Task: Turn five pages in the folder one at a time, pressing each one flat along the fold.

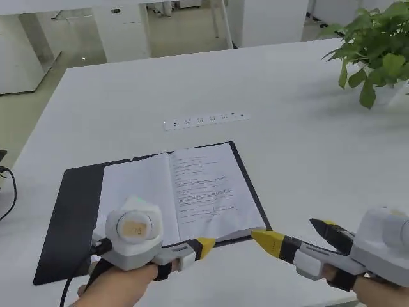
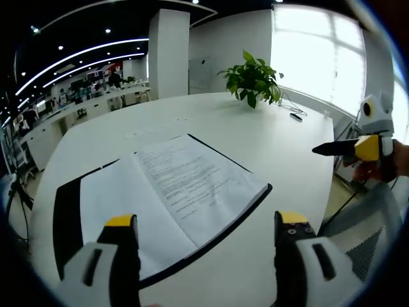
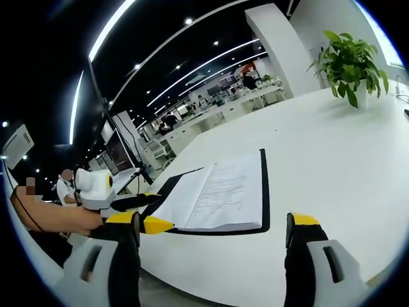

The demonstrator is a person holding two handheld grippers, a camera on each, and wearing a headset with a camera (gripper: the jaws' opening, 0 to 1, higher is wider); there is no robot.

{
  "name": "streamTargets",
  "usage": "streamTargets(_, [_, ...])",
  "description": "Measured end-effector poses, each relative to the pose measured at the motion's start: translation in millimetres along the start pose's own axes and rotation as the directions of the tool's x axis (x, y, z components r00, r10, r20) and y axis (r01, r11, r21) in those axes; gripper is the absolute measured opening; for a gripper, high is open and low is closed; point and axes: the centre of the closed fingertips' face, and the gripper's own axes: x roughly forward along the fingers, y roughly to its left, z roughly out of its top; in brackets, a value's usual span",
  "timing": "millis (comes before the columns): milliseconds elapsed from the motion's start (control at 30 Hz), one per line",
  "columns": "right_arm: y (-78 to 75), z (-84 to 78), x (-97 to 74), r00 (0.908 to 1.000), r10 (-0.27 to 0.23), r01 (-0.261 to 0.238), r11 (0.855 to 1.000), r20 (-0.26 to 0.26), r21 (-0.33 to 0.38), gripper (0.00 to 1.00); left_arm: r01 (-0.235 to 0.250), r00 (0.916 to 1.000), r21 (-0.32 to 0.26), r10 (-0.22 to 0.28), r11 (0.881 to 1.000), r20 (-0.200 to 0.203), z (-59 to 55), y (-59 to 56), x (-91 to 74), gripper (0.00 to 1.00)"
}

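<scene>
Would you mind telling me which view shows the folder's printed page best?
The head view: it looks down on the printed page nearly square-on. Both gripper views show it from a low slant, the text foreshortened.

On our white rectangular table point(image 1: 307, 128), the open black folder of printed paper pages point(image 1: 77, 211) lies near the front edge. Behind it sits the white inset socket strip point(image 1: 204, 119), and the green leafy potted plant point(image 1: 377, 51) stands far back right. Our yellow-tipped left gripper point(image 1: 203, 248) is at the folder's near edge, our yellow-tipped right gripper point(image 1: 284, 230) just beside its near right corner.
</scene>
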Motion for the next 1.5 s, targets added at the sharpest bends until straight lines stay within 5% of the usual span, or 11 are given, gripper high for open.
streamTargets(533, [-5.7, -11.6, -3.0, 0.9991, -0.035, 0.034, 0.999, 0.025, 0.039, 0.89, 0.022, 0.9998, -0.001, -0.022, 1.000, 0.001, 5.9, -21.3, 81.3, 0.77])
streamTargets(767, [-8.2, -9.8, -6.6, 0.9975, -0.048, 0.046, 0.998, 0.051, 0.045, 0.87, -0.024, 0.9995, -0.005, 0.024, 1.000, -0.020, -5.0, -14.5, 108.2, 0.71])
streamTargets(833, [-9.6, -9.9, -7.8, 0.9972, -0.053, 0.050, 0.998, 0.054, 0.047, 0.86, -0.046, 0.9968, 0.050, 0.049, 0.998, -0.062, -17.8, -12.4, 110.6, 0.68])
streamTargets(867, [-9.8, -10.1, -8.2, 0.9972, -0.051, 0.048, 0.998, 0.054, 0.048, 0.86, -0.056, 0.9974, 0.109, 0.061, 0.992, -0.038, -15.5, -10.8, 110.9, 0.67])
streamTargets(933, [-12.4, -12.8, -8.6, 0.9972, -0.055, 0.053, 0.997, 0.049, 0.048, 0.86, -0.059, 0.9983, 0.053, 0.059, 0.997, -0.001, -14.3, -13.7, 110.7, 0.66])
streamTargets(1133, [-17.8, -17.7, -8.7, 0.9973, -0.063, 0.061, 0.997, 0.037, 0.054, 0.85, -0.045, 0.9975, 0.041, 0.043, 0.998, 0.057, -15.3, -13.1, 108.2, 0.61])
streamTargets(1367, [-21.1, -17.4, -5.2, 0.9978, -0.061, 0.060, 0.997, 0.024, 0.051, 0.84, -0.043, 0.9953, 0.038, 0.040, 0.998, 0.088, -15.6, -9.3, 107.5, 0.48])
streamTargets(1500, [-23.7, -16.8, 1.2, 0.9985, -0.054, 0.054, 0.998, 0.003, 0.039, 0.83, -0.014, 0.9948, 0.043, 0.010, 0.999, 0.101, -15.8, -20.7, 107.7, 0.34])
